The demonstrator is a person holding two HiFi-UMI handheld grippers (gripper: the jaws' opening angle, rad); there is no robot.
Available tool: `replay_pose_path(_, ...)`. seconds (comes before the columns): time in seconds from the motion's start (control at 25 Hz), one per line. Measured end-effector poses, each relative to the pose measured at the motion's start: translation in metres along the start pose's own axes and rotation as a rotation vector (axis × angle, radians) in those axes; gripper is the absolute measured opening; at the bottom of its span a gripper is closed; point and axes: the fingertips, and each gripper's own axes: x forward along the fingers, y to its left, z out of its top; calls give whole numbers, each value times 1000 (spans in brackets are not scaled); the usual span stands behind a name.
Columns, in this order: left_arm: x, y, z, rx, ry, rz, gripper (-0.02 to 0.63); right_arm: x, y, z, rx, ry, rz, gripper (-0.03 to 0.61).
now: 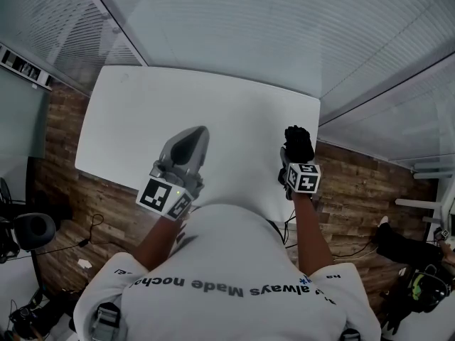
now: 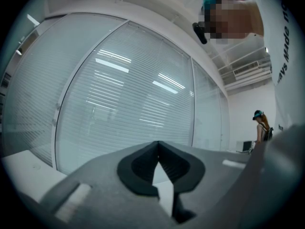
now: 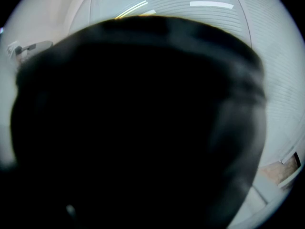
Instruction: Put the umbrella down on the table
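A black folded umbrella (image 1: 298, 142) sits in my right gripper (image 1: 294, 159), just above the right front part of the white table (image 1: 135, 119). In the right gripper view the umbrella (image 3: 133, 128) fills nearly the whole picture and hides the jaws, which are shut on it. My left gripper (image 1: 197, 132) is grey and hangs over the table's front middle, pointing level. Its tips (image 2: 157, 143) meet with nothing between them.
Glass walls with white blinds (image 1: 284, 27) stand behind the table. Wooden floor (image 1: 355, 190) shows on both sides, with a dark chair and cables (image 1: 32, 229) at the left. Another person (image 2: 261, 126) stands far off in the left gripper view.
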Motion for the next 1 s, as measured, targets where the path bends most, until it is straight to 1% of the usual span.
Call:
replay_pose_path(0.48, -6, 0, 0, 2, 0, 12, 3, 47, -21, -43, 45, 193, -13, 247)
replay_pose_path(0.72, -7, 10, -2, 0, 5, 26, 3, 61, -27, -50, 54, 264, -36, 249)
replay_pose_path(1.0, -9, 14, -3, -2, 7, 34, 3, 74, -35, -73, 79, 353, -49, 250)
